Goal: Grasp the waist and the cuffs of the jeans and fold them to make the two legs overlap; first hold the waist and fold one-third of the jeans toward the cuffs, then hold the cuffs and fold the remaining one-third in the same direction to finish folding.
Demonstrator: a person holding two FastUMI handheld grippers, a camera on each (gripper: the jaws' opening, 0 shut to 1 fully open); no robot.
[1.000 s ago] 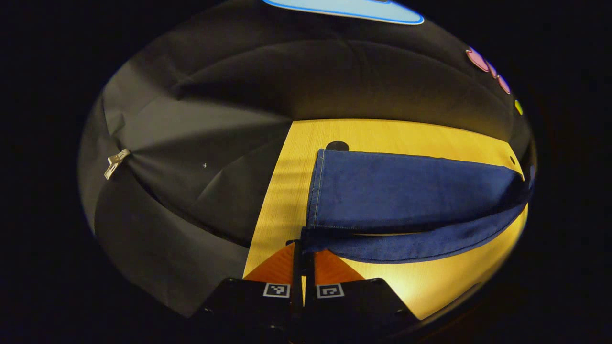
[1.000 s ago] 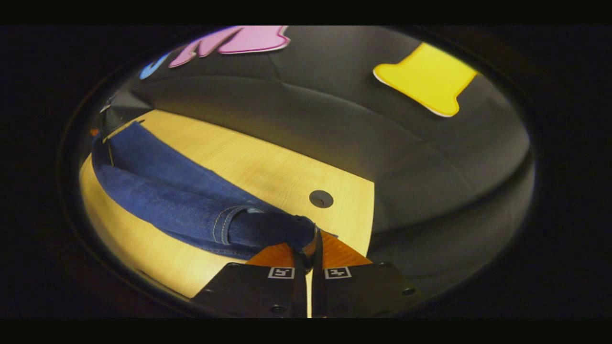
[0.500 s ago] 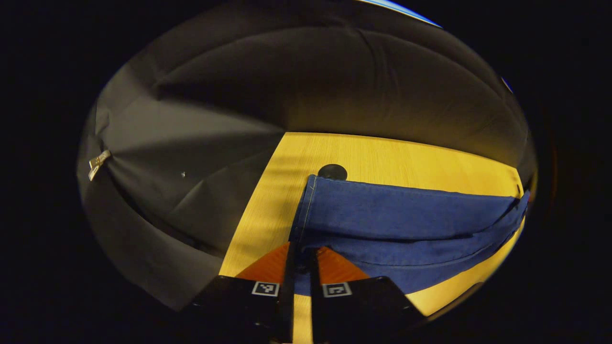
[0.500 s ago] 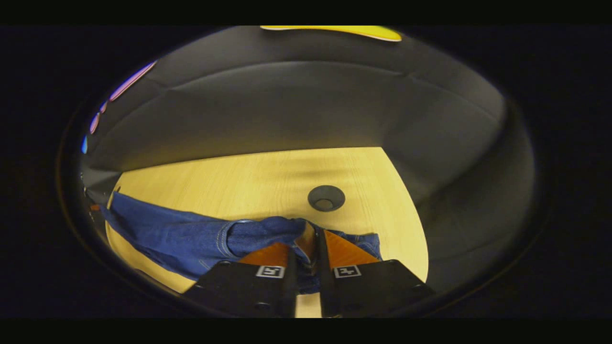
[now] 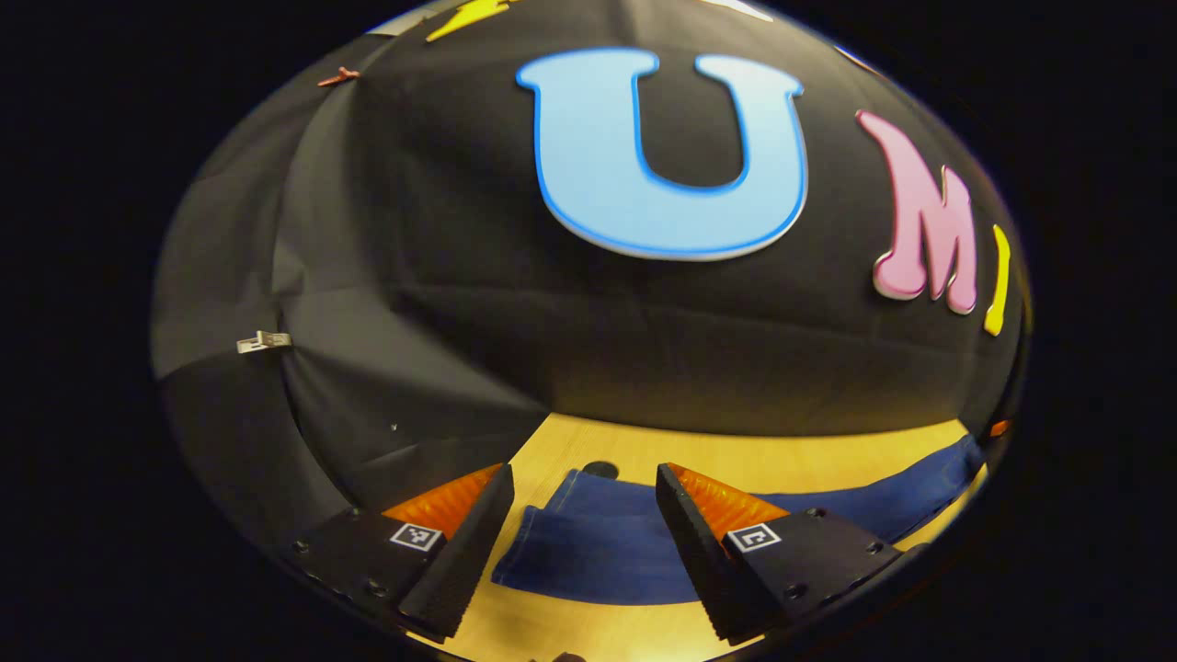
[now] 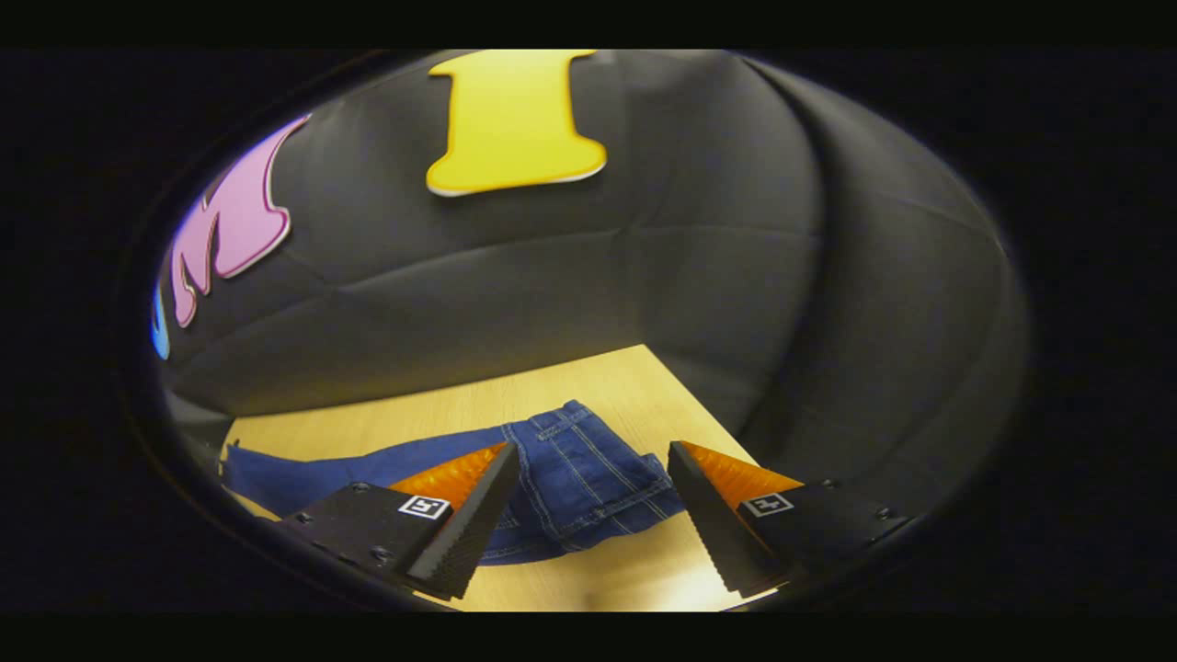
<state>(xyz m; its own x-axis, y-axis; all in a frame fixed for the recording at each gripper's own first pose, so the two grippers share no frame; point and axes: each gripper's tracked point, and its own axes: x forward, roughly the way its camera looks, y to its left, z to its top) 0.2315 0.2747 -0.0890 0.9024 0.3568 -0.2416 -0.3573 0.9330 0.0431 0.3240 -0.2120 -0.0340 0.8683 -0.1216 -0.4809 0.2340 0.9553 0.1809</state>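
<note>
On the tabletop the jeans lie legs overlapped; my left gripper and right gripper hover open, holding nothing. Next I'd grasp the waist for the first third-fold, I judge.

I see the jeans lying flat along the wooden table, dark blue denim with the two legs stacked one over the other. The cuff end sits near the table's left edge. I see the waist end, with pale seam stitching, near the right edge.
</note>
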